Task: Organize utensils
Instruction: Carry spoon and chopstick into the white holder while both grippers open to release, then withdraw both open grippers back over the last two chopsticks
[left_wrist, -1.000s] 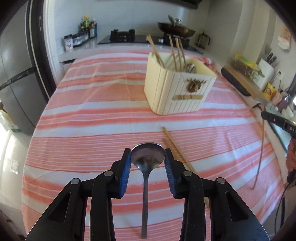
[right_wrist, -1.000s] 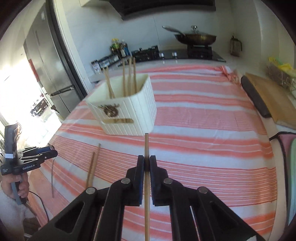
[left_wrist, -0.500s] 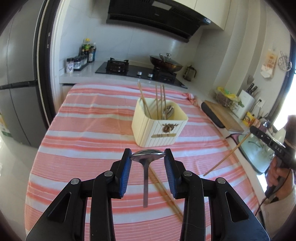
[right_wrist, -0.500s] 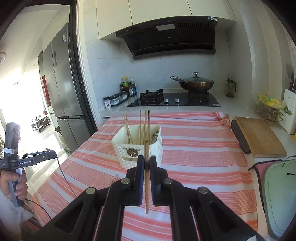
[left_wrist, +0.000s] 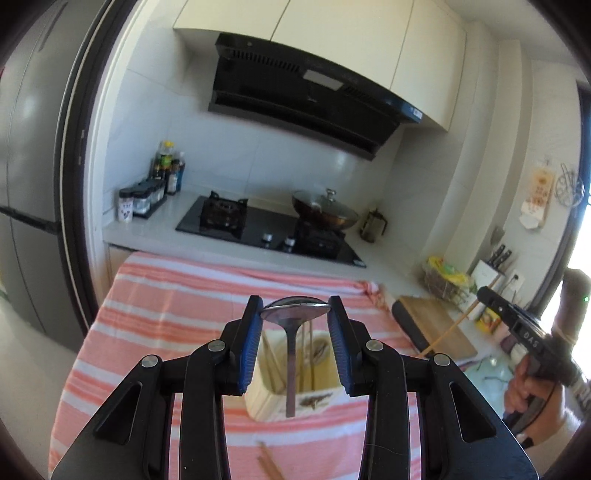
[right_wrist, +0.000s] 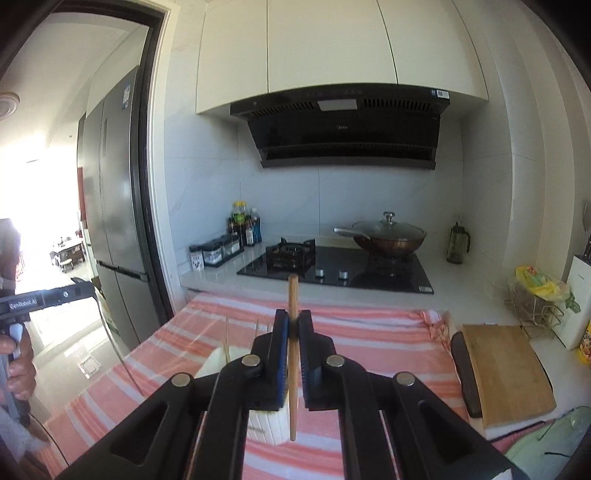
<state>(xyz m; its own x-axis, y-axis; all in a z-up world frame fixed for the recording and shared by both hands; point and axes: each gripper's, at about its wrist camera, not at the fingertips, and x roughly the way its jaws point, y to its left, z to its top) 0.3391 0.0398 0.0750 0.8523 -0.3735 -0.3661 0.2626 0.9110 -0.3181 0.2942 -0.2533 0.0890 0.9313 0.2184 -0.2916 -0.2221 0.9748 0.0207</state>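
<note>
Transfer step: left gripper (left_wrist: 294, 317) clamps a metal spoon (left_wrist: 291, 332) by its bowl, right gripper (right_wrist: 293, 328) pinches a wooden chopstick (right_wrist: 293, 354); next, lowering both into the cream utensil holder (left_wrist: 295, 402).

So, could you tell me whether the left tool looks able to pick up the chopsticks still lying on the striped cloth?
Probably not yet: the left tool is already clamped on the spoon, so its jaws are occupied, though the chopsticks lie uncovered below.
</note>
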